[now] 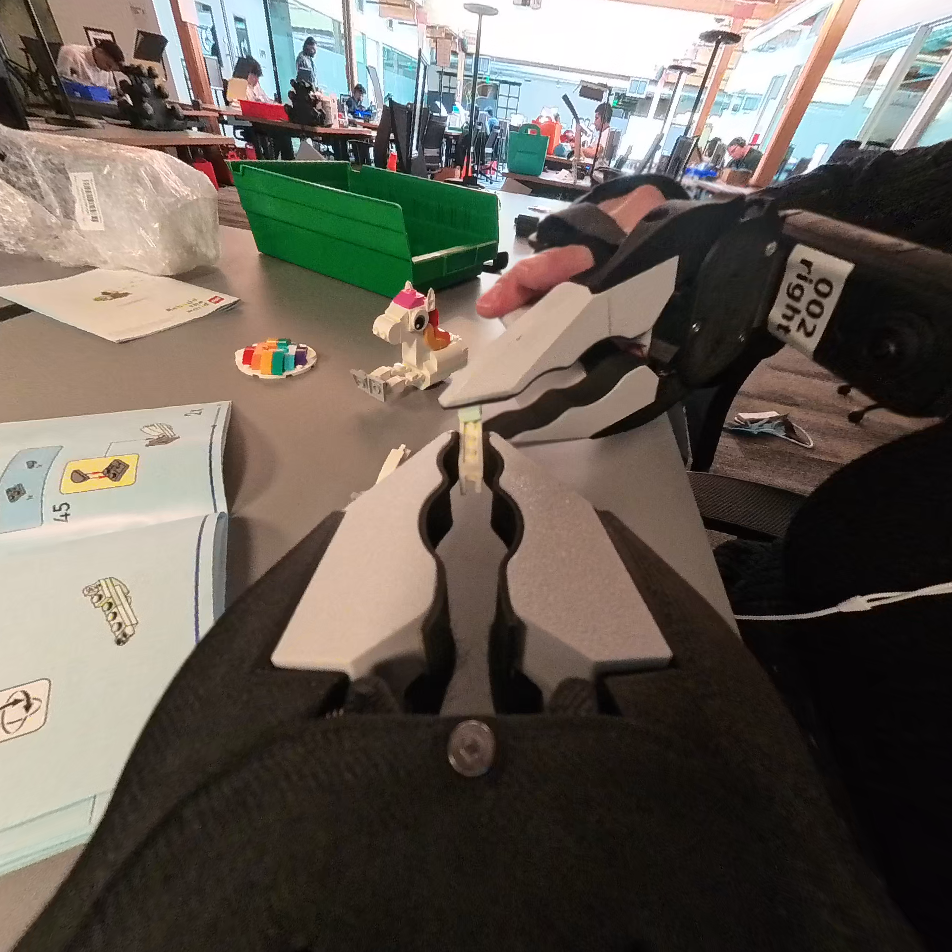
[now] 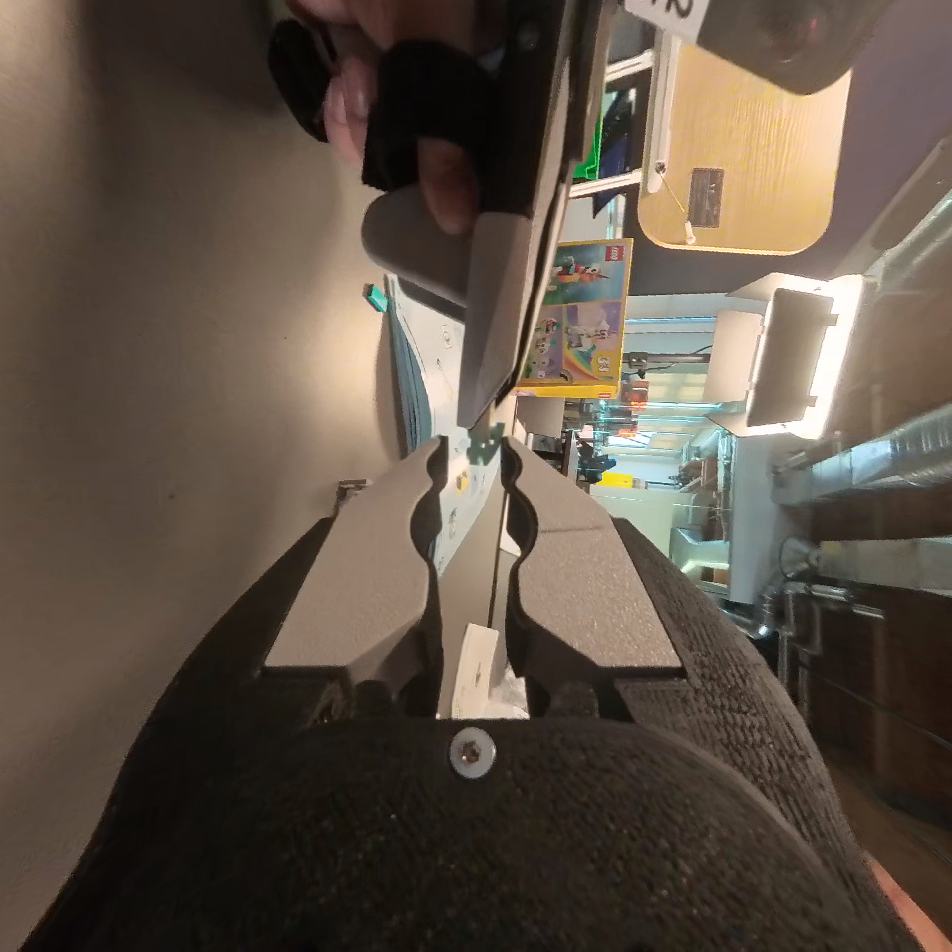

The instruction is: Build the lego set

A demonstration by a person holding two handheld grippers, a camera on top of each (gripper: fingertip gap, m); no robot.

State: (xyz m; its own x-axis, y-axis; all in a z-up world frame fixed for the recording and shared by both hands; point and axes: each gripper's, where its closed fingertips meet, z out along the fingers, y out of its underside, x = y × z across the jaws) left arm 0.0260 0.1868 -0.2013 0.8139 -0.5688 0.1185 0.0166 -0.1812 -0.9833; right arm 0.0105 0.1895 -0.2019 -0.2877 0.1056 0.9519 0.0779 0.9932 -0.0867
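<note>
Pale plate assembly (image 1: 471, 456) pinched upright at the tips of the left gripper (image 1: 470, 453), just short of the white unicorn model (image 1: 420, 342). Right gripper (image 1: 476, 409) meeting its upper end, tips spread slightly around a small piece (image 2: 484, 444), firm grip unclear. Best done squarely: studs lined up, steady pressure, no twisting. Unicorn, rainbow disc (image 1: 275, 356), green bin (image 1: 368, 226) visible only from left wrist; set box (image 2: 582, 319) beyond only from right.
</note>
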